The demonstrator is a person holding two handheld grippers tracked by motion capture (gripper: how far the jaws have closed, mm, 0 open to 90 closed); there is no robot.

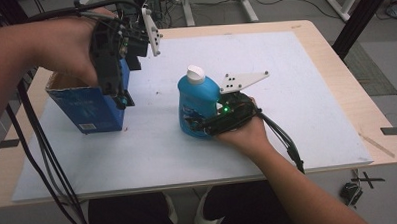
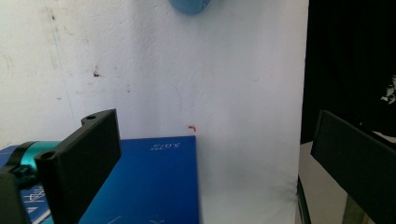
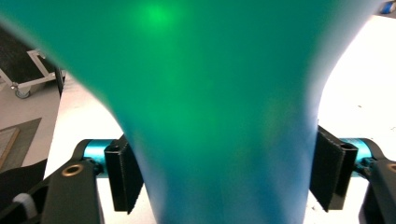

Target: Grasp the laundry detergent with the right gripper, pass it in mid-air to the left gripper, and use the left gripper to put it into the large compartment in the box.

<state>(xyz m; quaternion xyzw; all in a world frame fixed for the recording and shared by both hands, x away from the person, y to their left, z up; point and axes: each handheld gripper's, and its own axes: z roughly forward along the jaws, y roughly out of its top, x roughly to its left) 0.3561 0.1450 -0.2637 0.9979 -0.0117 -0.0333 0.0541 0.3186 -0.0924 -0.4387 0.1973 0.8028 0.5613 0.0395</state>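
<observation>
grasp step: blue bottle (image 1: 198, 106) upright mid-worktop (image 1: 325, 62), apparently clamped by right tool (image 1: 207, 122). left tool (image 1: 122, 97) held wide open, empty, over blue box (image 1: 89, 110). a lift is called for next.

High view above the table (image 1: 330, 87), left gripper view looking down past the box (image 2: 154, 186), right gripper view seemingly pressed against the bottle (image 3: 210, 116), shared with the high view (image 1: 196, 104)

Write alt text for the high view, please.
The right gripper clasps a blue bottle standing on a white mat. The left gripper hangs at a blue box on the mat's left side.
</observation>
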